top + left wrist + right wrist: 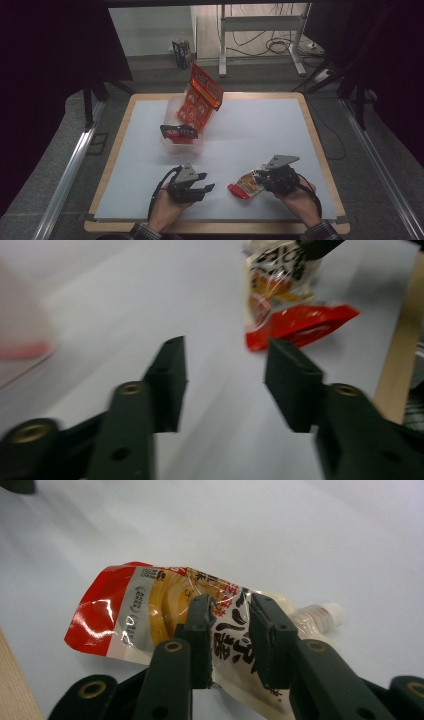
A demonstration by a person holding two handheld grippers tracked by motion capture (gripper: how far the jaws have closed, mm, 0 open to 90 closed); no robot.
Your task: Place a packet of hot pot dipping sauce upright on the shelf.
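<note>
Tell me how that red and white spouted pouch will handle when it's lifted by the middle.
The pouch looks like soft, creased film, so it will probably sag at both ends. Its glossy surface may slip between the right gripper's narrow pads. Lying flat, it seems unlikely to roll.

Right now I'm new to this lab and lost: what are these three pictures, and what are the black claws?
A person sits at a table with a hand-held pair of tongs in each hand; there is no robot arm. The high view looks down from above the person. The other two come from small cameras riding on each pair, looking along its black jaws. The left tongs are open and empty above the table. The right tongs straddle a red and white pouch that has a white cap and lies on the table; whether they pinch it is unclear. Farther back stands a clear tub with an orange pack leaning in it and a dark pack at its front.
</note>
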